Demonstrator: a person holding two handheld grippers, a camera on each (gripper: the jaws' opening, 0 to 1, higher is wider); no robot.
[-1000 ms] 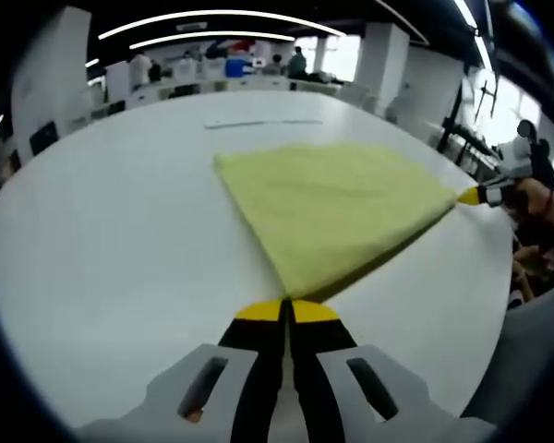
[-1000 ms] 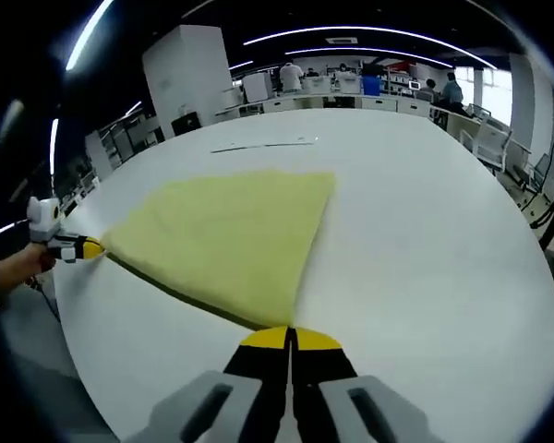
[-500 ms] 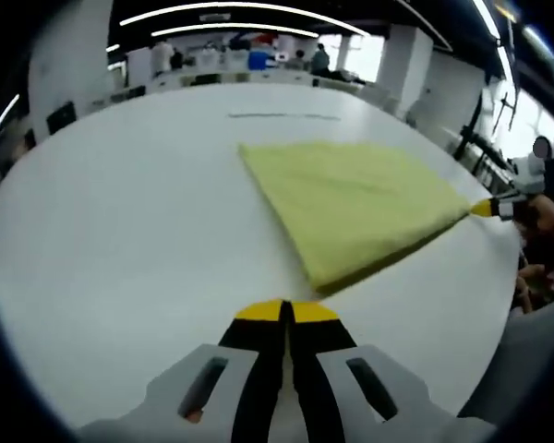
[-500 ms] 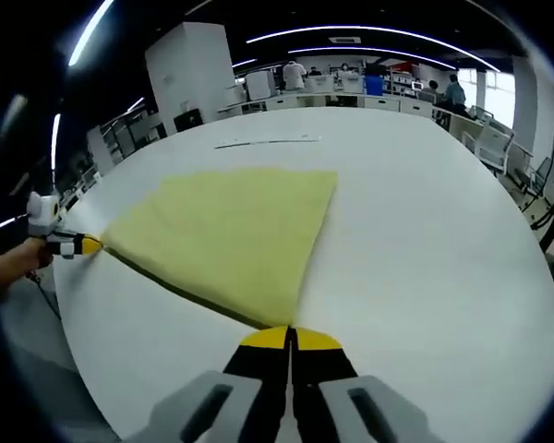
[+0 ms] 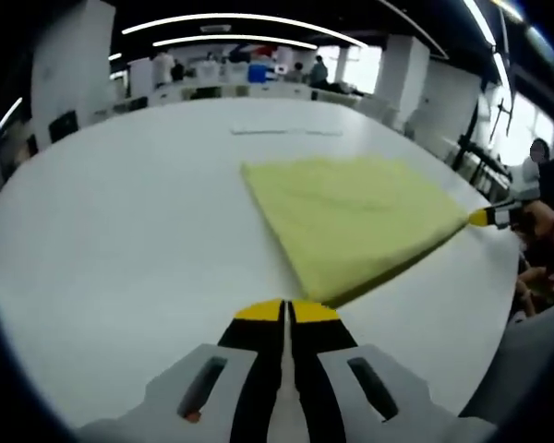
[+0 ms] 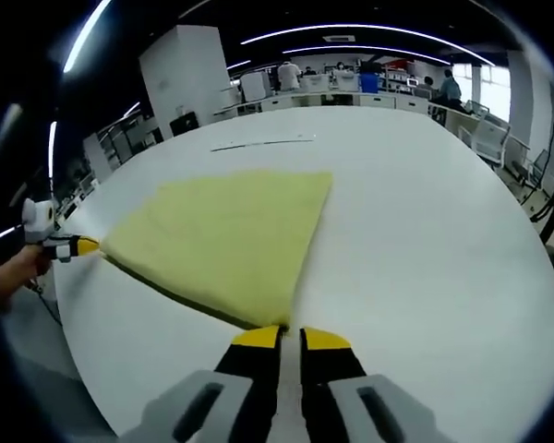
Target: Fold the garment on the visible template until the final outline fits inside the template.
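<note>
Right gripper view: right gripper [image 6: 281,334] fingers slightly apart at yellow cloth [image 6: 231,242] corner; left gripper [image 5: 283,311] fingers together. Fold laid on table [image 6: 425,240]; next, check template fit.

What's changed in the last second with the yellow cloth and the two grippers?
The right gripper has parted its jaws slightly, letting go of the corner of the yellow cloth. The left gripper stays shut, its tips now beside its corner, not on it. The cloth still lies flat on the white table.

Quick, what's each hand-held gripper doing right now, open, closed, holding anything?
Left hand-held gripper: shut, tips at the yellow cloth's near corner; whether it holds the cloth cannot be told.
Right hand-held gripper: slightly open, at the cloth's corner.
</note>
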